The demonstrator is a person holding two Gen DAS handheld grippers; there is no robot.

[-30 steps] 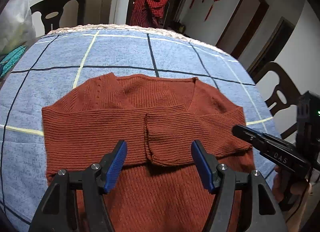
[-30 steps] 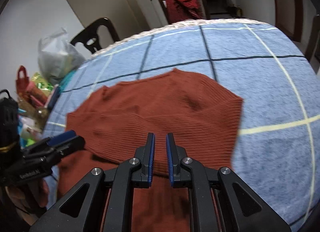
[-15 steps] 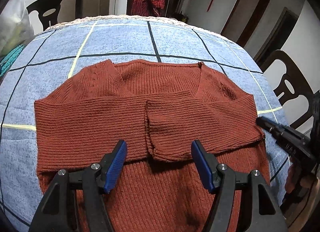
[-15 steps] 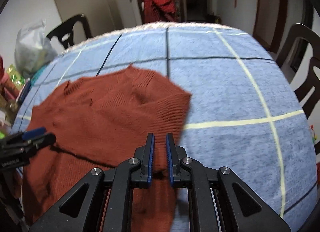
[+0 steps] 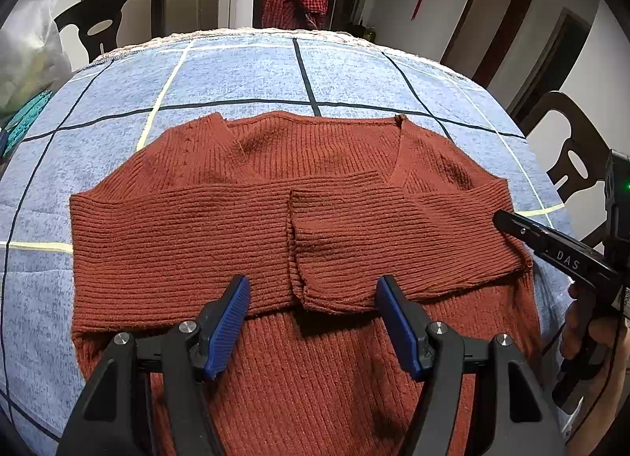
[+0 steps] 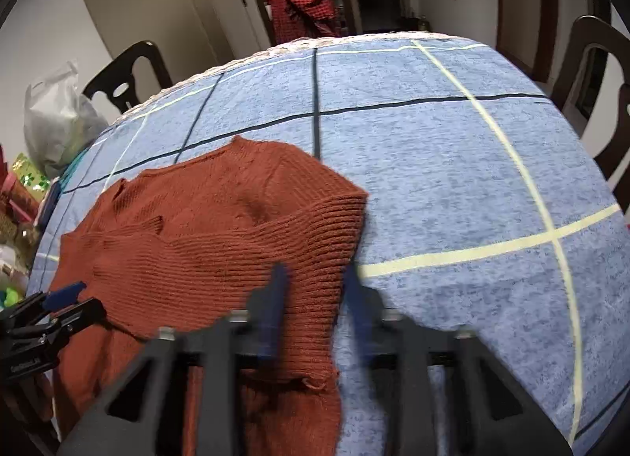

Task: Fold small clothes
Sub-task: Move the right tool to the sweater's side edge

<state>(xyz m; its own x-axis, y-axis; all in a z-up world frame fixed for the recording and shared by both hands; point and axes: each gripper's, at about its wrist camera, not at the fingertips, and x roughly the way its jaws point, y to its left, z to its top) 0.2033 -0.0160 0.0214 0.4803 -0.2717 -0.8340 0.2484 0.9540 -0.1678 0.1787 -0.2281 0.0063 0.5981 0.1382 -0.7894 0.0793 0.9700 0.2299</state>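
We see the rust-red sweater [image 5: 275, 243] lying flat in the middle of the left wrist view on the blue checked tablecloth [image 5: 354, 74], neckline toward the top of the frame, with both sleeves laid across the chest so their cuffs meet near the centre; we take this as the narrowing step that lets the body fold into a small packet. The left gripper [image 5: 311, 322] hovers at the bottom centre with its jaws spread wide and nothing between them, probably waiting over the sleeve ends. The right gripper [image 6: 315, 302], blurred at the bottom of its own view, sits at the sweater's right edge by the folded sleeve; its jaws are opening, with knit between them but no longer pinched, as we judge it.
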